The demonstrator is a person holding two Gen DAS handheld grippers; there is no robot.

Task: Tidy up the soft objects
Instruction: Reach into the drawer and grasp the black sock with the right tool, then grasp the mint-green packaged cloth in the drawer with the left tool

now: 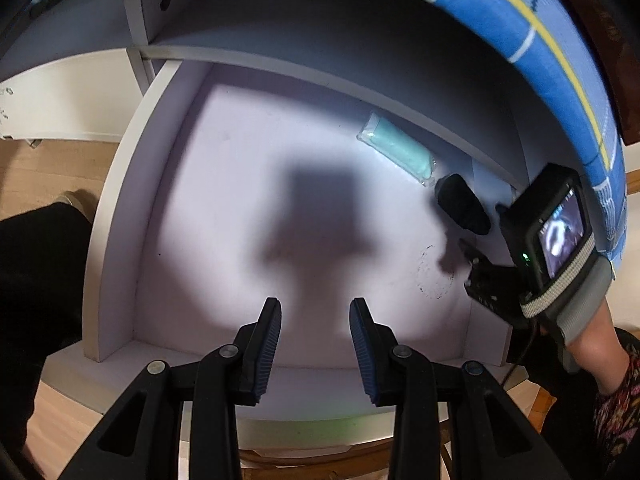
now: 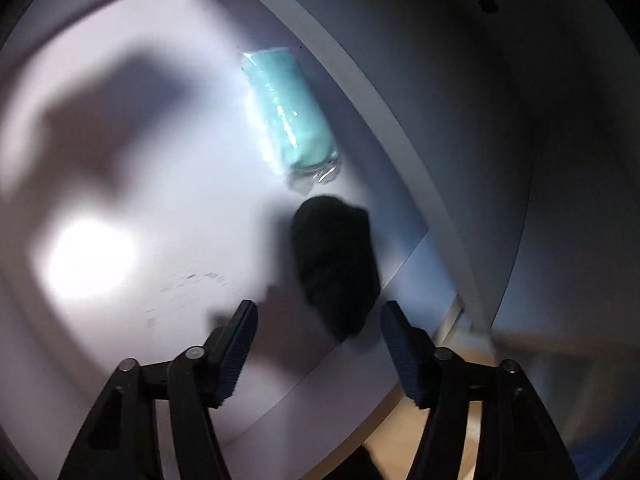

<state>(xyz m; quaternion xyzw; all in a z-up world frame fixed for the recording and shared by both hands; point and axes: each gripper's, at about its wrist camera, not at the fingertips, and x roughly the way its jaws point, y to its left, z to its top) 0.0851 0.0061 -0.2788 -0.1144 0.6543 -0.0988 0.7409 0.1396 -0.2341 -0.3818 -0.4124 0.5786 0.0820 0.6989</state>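
— Two hand-held grippers are in play, and neither grasps anything. Our right hand-held gripper (image 2: 318,344) has its jaws spread apart, and the black soft bundle (image 2: 336,268) lies just beyond them, not pinched; the pads do not press on it. Our left hand-held gripper (image 1: 314,340) hangs over bare shelf with a narrow gap between its pads and nothing in that gap.

— So which step do we judge we're on?

— Either just letting go of the black soft bundle or about to take it; we cannot tell which from this moment alone. It rests on the white shelf board (image 1: 224,184), just beside the teal packet in clear wrap (image 2: 288,112), and both lie close to the shelf's back wall.

— And the next move?

— If it's a pick, we think the right jaws must come down around the bundle and close on its middle; it looks soft and should squash. If it's placed, we draw back without dragging it.

— What's around the bundle?

— Left of it, the board is brightly lit and carries the shadows of our tools. Above it runs another shelf, with a blue checked cloth (image 1: 520,28) draped higher up. Below and outside the unit we see wooden floor (image 1: 52,168).
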